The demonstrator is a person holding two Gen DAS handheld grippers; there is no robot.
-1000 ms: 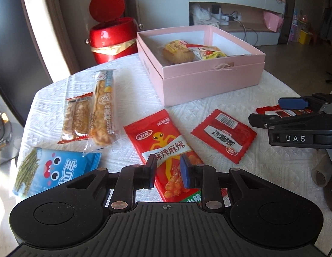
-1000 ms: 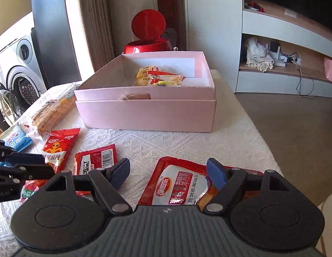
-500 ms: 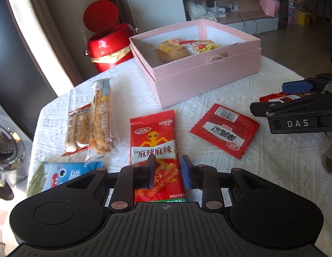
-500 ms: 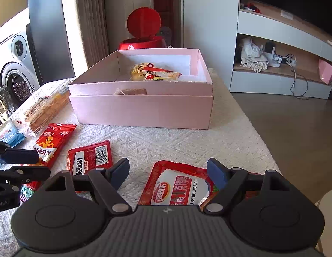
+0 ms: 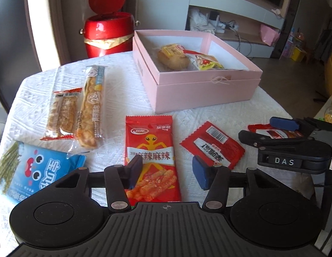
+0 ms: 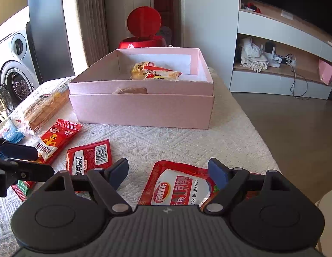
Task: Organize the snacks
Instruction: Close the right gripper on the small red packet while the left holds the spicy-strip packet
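Observation:
An open pink box (image 5: 200, 90) holds two snack packs (image 5: 172, 57) at the back of the table; it also shows in the right wrist view (image 6: 142, 107). My left gripper (image 5: 168, 171) is open and empty just above a red spicy-strip packet (image 5: 150, 147). A small red sachet (image 5: 213, 145) lies to its right. My right gripper (image 6: 169, 171) is open and empty over a red-and-white pouch (image 6: 178, 186). Two bread-stick packs (image 5: 90, 107) and a blue seaweed pack (image 5: 35, 169) lie on the left.
A red lidded bin (image 5: 105, 34) stands behind the table's far left corner. The white tablecloth (image 6: 187, 141) ends at the right, where the floor drops away. Shelving (image 6: 279, 68) stands behind, and a washing machine (image 6: 13, 64) is at the left.
My left gripper has opened wide and shifted, so the red packet now lies between its fingers. My right gripper has stayed open over the pouch, with the view shifting slightly.

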